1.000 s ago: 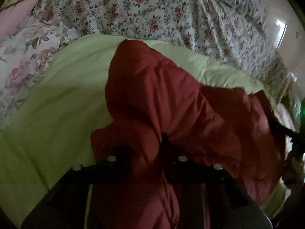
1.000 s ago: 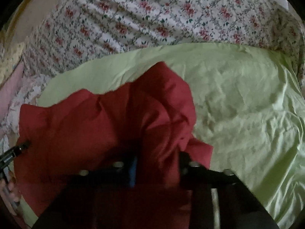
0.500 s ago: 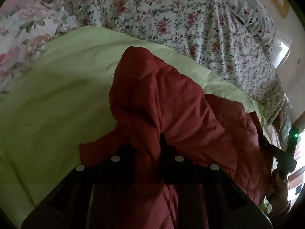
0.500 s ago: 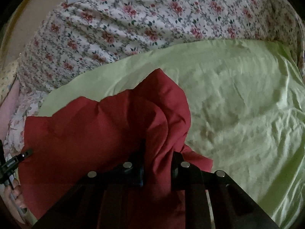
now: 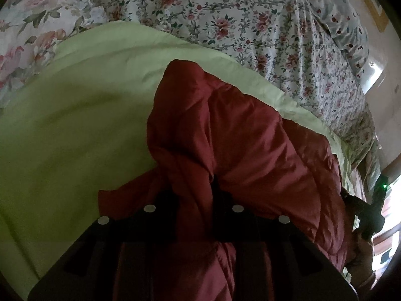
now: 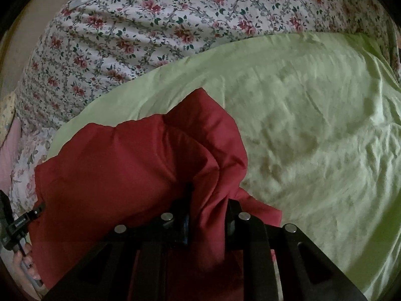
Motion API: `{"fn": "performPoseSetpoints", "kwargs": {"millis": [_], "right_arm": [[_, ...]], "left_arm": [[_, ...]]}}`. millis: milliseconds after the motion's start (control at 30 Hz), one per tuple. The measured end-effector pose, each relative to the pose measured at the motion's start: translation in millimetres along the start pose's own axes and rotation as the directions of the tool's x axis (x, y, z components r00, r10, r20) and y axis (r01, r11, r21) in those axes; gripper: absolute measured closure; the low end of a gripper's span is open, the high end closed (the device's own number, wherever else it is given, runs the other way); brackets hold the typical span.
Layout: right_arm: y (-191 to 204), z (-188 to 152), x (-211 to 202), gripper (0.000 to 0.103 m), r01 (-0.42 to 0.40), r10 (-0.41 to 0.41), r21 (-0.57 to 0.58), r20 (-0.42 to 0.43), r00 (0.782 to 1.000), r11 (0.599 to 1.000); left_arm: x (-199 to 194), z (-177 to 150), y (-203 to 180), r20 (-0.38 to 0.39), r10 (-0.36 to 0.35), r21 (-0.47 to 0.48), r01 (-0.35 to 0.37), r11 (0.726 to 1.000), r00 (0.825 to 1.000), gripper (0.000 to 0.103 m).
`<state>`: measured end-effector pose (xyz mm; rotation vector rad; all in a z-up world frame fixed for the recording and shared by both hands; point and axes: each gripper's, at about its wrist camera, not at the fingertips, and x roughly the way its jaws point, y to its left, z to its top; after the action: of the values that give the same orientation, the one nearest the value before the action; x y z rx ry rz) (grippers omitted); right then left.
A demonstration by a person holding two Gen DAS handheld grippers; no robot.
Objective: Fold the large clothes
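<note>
A puffy dark red garment lies bunched on a light green sheet. My left gripper has a thick fold of it between its fingers. The pads still press on the cloth while the jaws are opening a little. In the right wrist view the red garment spreads to the left, and my right gripper is shut on another bunched fold at its right end. Both fingertips are partly buried in cloth. The garment hangs stretched between the two grippers, low over the sheet.
A floral bedspread covers the bed behind the green sheet, which is wrinkled and bare to the right. The other gripper's body shows at the right edge and at the left edge, with a hand below.
Both grippers have come down and forward with the red garment held between them, and each has rolled a little. The cloth now sits lower over the green sheet.
</note>
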<state>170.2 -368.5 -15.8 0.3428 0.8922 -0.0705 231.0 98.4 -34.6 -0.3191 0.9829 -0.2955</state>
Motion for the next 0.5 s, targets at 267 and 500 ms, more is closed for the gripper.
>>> {"fn": "performPoseSetpoints", "kwargs": {"millis": [267,500], "right_arm": [[0,0,-1,0.085,0.008,-0.008,0.001,0.004,1.0,1.0],[3,-4,-17,0.06,0.023,-0.024,0.01,0.038,0.999,1.0]], "left_arm": [[-10,-6,2,0.02,0.008,-0.007,-0.008,1.0,1.0,0.067],[-8,-8,0,0.029,0.038,0.002,-0.038,0.999,0.999,0.06]]}}
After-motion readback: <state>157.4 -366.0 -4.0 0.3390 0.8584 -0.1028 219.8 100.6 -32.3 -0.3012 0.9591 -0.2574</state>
